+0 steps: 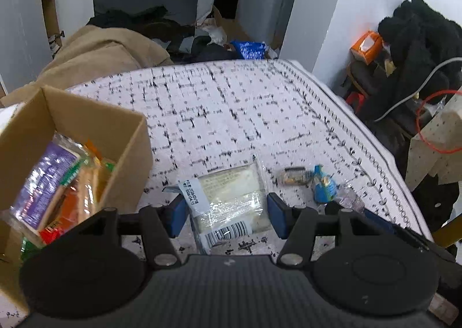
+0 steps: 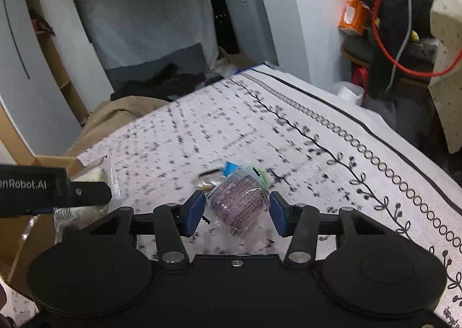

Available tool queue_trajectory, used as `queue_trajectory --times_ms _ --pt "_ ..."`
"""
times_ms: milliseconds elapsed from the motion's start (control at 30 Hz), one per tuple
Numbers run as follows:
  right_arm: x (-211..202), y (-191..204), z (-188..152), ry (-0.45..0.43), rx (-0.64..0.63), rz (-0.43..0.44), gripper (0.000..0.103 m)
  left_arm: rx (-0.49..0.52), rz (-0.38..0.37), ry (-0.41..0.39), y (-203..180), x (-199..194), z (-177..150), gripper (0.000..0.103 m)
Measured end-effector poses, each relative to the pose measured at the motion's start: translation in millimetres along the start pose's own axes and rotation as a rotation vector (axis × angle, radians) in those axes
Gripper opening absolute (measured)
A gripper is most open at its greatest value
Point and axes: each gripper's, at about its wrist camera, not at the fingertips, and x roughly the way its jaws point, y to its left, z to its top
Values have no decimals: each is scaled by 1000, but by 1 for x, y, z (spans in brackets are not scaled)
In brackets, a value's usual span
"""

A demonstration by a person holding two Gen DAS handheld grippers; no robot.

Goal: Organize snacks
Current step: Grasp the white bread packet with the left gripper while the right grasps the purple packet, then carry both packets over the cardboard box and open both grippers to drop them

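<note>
Left wrist view: left gripper [image 1: 224,214] has its blue pads against the two side edges of a clear flat packet [image 1: 231,201]; jaws pinching it, roughly half spread; the packet appears lifted just off the patterned cloth [image 1: 231,103].
Right wrist view: right gripper [image 2: 236,214] pinches a purple wrapped snack [image 2: 238,205] between its pads; snack seems raised a little above the cloth.
Landmark: cardboard box [image 1: 127,155], open-topped, already holding several bright packets; it stands on the cloth.
Packet place: just to the right of the box, near its front corner; barcode end toward the camera.
Purple snack place: further right of the box, well apart from it; the box edge shows only at the left margin of the right wrist view.
Loose items: a small dark wrapped piece [image 1: 294,177] and a blue wrapped sweet [image 1: 324,188] lie on the cloth right of the packet, away from the box.
Step in hand (judged): both pickups made; carry phase to the box beginning.
Next move calls for: left gripper to swing over the box rim, then release; right to follow after, so the two do not crowd the opening.
Packet axis: long axis runs away from the camera, along the fingers; flat face up.
Purple snack axis: stubby; long axis slanted across the jaws, green-blue crimped end pointing away.
</note>
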Motion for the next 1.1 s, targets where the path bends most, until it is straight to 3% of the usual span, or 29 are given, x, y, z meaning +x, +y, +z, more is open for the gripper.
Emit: queue_trajectory --times_ms 600,1100 --pt "-18 56 13 -62 -26 134 48 -90 91 -76 59 -54 32 57" --pt "-8 103 6 -60 -23 225 48 -155 142 -77 106 -51 48 58"
